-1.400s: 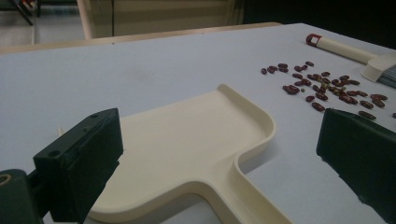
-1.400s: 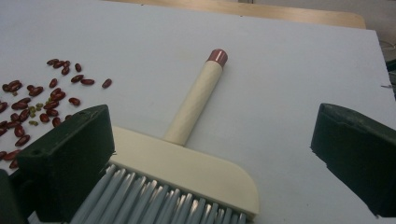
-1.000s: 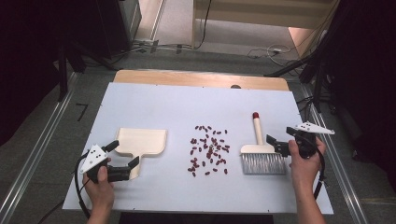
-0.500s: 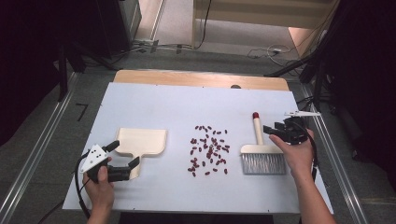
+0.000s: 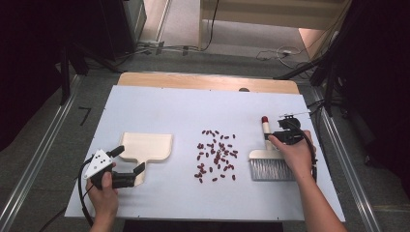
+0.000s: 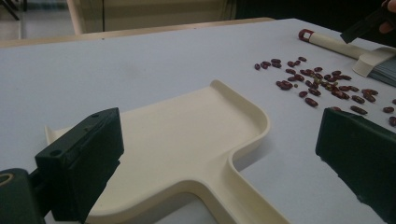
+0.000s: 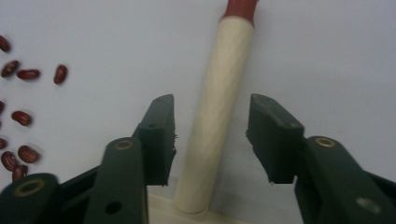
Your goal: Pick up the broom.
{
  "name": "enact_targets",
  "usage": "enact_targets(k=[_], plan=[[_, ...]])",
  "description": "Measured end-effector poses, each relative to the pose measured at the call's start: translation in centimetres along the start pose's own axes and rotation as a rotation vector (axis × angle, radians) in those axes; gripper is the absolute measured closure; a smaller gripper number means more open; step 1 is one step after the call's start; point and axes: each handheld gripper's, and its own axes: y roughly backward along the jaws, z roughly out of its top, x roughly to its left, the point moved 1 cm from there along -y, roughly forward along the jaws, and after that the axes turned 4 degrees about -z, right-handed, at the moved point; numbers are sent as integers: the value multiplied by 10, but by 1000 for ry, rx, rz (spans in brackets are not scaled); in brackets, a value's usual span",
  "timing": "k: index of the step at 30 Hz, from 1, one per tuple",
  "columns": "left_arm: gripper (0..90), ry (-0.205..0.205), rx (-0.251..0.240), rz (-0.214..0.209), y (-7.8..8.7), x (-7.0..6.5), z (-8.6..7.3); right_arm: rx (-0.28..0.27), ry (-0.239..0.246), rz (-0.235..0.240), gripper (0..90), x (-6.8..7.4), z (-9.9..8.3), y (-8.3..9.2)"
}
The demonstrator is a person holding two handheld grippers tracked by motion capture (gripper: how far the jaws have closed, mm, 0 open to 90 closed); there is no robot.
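Observation:
A cream dustpan lies flat at the left of the white table. My left gripper is open, its jaws either side of the dustpan's short handle. Dark red beans lie scattered in the middle. At the right lies a small brush with grey bristles and a cream, red-tipped handle. My right gripper is open and straddles that handle, not touching it.
A wooden strip runs along the table's far edge. Metal rails flank the table on both sides. Cables lie on the floor beyond it.
My right gripper has moved left and forward from beside the brush to over its handle, jaws now astride it. The left gripper has stayed put.

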Motion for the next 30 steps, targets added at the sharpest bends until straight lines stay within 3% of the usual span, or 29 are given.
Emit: enact_targets(k=[2, 6, 13, 17, 18, 24, 30], plan=[[14, -1, 1, 0, 0, 0, 0, 40, 5, -26, 537, 4, -1, -6], [14, -2, 4, -1, -1, 0, 0, 61, 12, -49, 560, 9, -2, -12], [14, -3, 6, 2, -1, -1, 0, 65, 14, -101, 618, 13, -4, -16], [14, -5, 10, 5, -2, -1, 0, 65, -16, -112, 625, 14, -4, -17], [14, -6, 10, 5, -2, -1, 0, 72, -42, -107, 625, 13, -3, -17], [14, -9, 14, 3, -2, -1, 0, 101, -47, -136, 638, 17, 1, -18], [14, -9, 15, 4, -2, -1, 0, 85, -75, -133, 690, 15, -1, -17]])
